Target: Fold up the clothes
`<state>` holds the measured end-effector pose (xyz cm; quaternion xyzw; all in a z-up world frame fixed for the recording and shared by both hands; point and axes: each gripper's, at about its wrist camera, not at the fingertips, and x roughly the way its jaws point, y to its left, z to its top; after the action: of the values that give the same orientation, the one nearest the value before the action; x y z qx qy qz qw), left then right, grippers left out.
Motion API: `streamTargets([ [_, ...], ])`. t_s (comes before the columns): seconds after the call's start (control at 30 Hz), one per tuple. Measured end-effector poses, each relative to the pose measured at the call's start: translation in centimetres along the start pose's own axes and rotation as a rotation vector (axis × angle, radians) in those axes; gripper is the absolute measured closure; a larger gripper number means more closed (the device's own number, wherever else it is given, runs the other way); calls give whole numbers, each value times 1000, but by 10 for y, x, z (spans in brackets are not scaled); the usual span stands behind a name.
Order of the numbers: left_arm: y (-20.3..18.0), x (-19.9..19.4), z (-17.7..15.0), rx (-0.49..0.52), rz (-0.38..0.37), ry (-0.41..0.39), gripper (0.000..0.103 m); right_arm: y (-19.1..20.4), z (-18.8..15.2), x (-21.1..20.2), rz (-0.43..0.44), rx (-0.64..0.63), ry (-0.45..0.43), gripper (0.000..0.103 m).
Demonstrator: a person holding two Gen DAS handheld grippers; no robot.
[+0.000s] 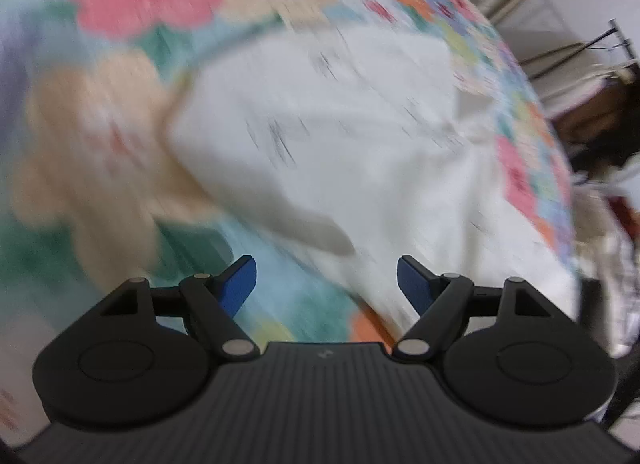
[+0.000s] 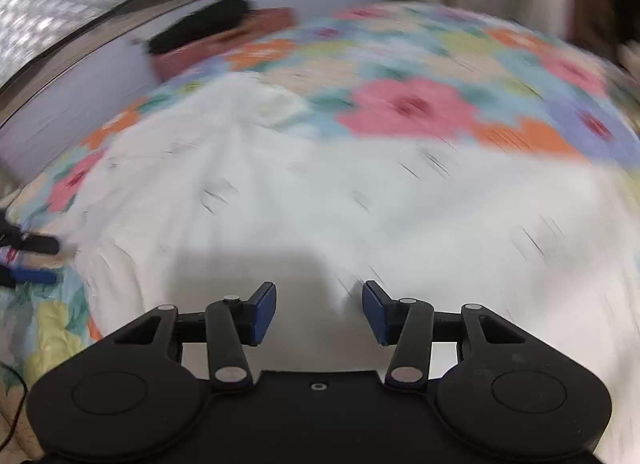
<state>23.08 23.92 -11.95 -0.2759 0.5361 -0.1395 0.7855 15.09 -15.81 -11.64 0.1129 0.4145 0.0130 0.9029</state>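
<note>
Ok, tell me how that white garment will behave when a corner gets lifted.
The white garment looks thin and wrinkled, so it will probably droop limply rather than hold shape. It likely weighs little, given how flat it lies on the floral bedspread. Lifted by one corner, the rest may drag and bunch up.

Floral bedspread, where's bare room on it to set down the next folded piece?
The floral bedspread is bare beyond the white garment, around the big pink flower, up to the far edge. In the left wrist view it is also bare left of the garment. The middle is covered by the garment; a dark item sits at the far corner.
</note>
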Motion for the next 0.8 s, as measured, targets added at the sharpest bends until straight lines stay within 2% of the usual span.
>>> streamTargets([
  [0.1, 6, 13, -4, -30, -55, 8, 26, -19, -24, -26, 1, 113, 19, 50],
  [0.17, 12, 24, 2, -69, -51, -22, 26, -25, -40, -35, 10, 176, 67, 49],
  [0.3, 18, 33, 8, -163, -64, -87, 23, -33, -81, -45, 110, 285, 163, 46],
  [0.37, 16, 36, 10, -177, -68, -107, 15, -40, -102, -50, 138, 342, 146, 45],
  [0.43, 11, 40, 13, -174, -59, -113, 15, -46, -121, -55, 161, 383, 108, 45],
  [0.47, 8, 41, 15, -157, -50, -124, 22, -49, -129, -58, 171, 396, 78, 45],
  [0.5, 6, 39, 17, -130, -30, -146, 58, -50, -132, -62, 172, 381, 64, 45],
  [0.57, -2, 33, 20, -34, 64, -193, 99, -57, -132, -71, 135, 385, 30, 42],
  [0.63, -17, 19, 18, 56, 135, -301, 100, -70, -133, -81, 78, 434, -23, 39],
  [0.73, -45, -4, 7, 211, 230, -447, 99, -101, -142, -89, 69, 596, -86, 38],
  [0.8, -50, 2, 3, 239, 284, -412, 98, -114, -146, -93, 71, 665, -116, 38],
])
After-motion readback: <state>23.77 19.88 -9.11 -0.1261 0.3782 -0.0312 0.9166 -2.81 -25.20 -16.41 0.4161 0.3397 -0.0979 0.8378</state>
